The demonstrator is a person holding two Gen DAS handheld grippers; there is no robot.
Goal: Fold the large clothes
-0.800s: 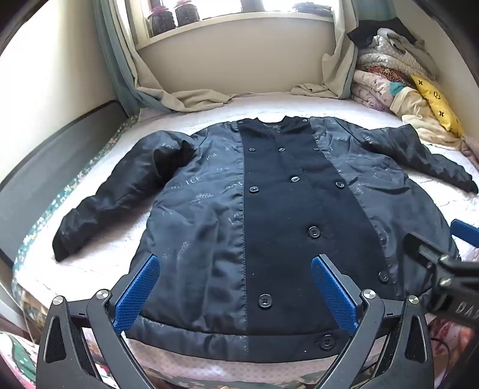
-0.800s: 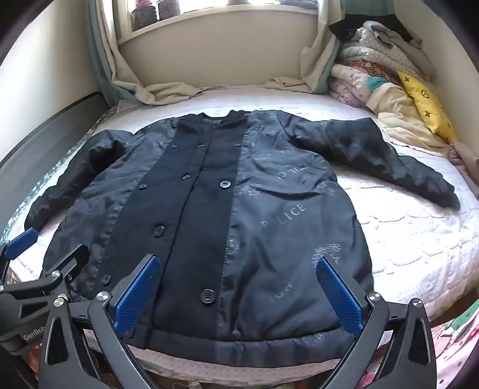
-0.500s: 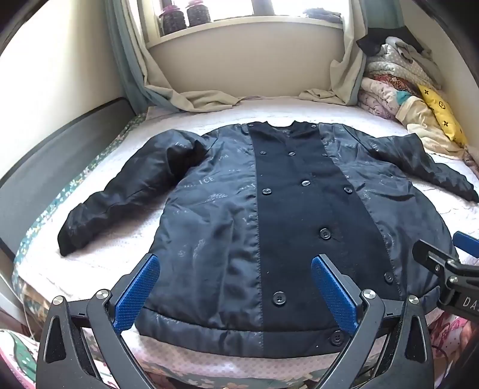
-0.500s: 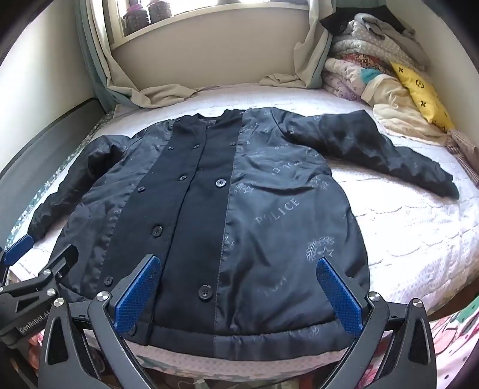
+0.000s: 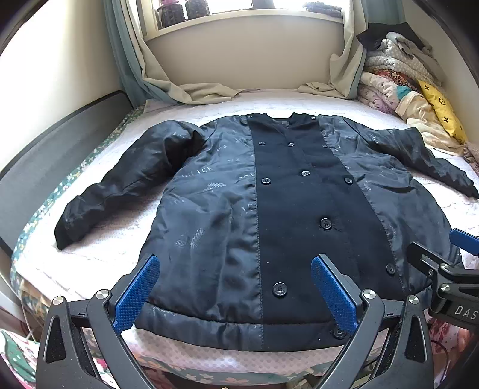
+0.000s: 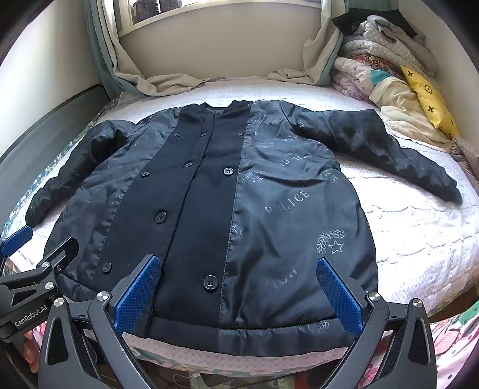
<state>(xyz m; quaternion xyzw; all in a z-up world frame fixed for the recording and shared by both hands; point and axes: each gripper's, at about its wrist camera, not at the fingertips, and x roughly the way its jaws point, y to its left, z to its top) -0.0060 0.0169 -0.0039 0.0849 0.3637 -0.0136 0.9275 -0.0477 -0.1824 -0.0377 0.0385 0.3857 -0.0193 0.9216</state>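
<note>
A dark navy jacket (image 5: 269,203) (image 6: 239,209) lies flat and face up on the bed, buttoned down its black middle panel, both sleeves spread out to the sides. Its hem lies nearest to me. My left gripper (image 5: 235,291) hovers open above the hem's left half, nothing between its blue pads (image 5: 136,294). My right gripper (image 6: 238,294) hovers open above the hem's right half, its pads (image 6: 338,294) also free. Each gripper shows at the edge of the other's view: the right gripper (image 5: 449,269) and the left gripper (image 6: 30,269).
The bed (image 5: 104,248) has a pale quilted cover and a dark frame (image 5: 60,143) on the left. A pile of folded bedding and a yellow pillow (image 6: 428,98) sit at the back right. Curtains (image 5: 185,86) drape onto the bed under the window sill (image 5: 239,15).
Both grippers have pulled back and risen from the jacket, so it looks smaller and farther away. The jaws stay wide open and the jacket has not moved.
</note>
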